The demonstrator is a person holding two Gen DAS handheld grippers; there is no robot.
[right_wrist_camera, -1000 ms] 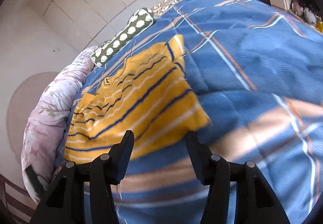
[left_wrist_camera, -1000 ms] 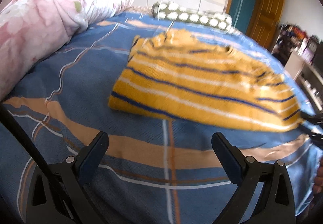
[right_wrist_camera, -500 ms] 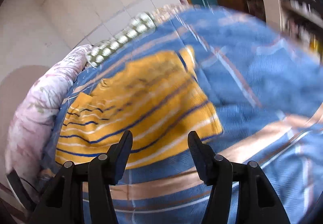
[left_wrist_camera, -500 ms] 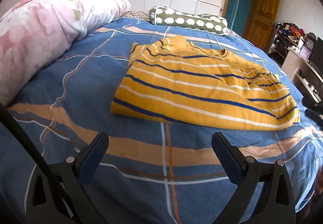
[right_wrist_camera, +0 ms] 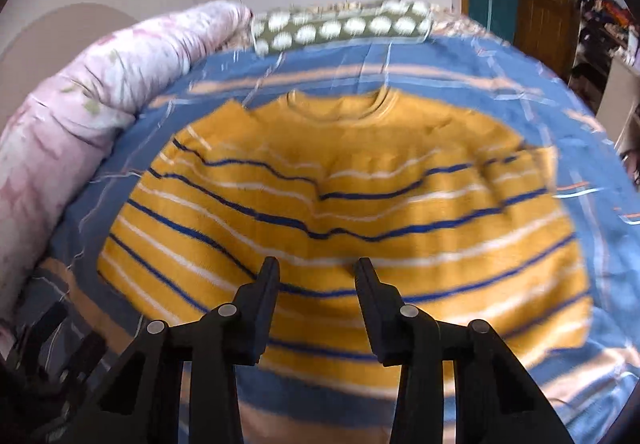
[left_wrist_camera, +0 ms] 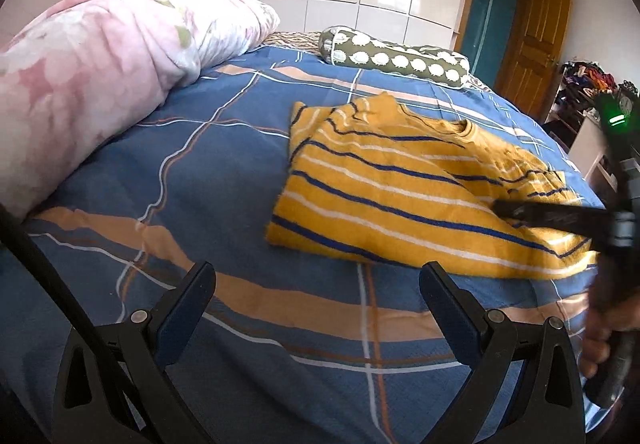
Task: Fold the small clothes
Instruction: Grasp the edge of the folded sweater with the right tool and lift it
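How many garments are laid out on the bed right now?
1: a yellow knit sweater with blue and white stripes, lying flat on the blue plaid bedsheet, collar toward the green dotted bolster pillow. Anything beyond the bed's edges is hidden.

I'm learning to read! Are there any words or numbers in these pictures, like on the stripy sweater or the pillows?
None can be read.
Yellow striped sweater: only stripes, no print or tag showing.
Green bolster pillow: a pattern of white shapes, not letters.
Pink floral quilt and blue plaid bedsheet: patterns only.
Cluttered shelf by the door: too small and blurred to read.
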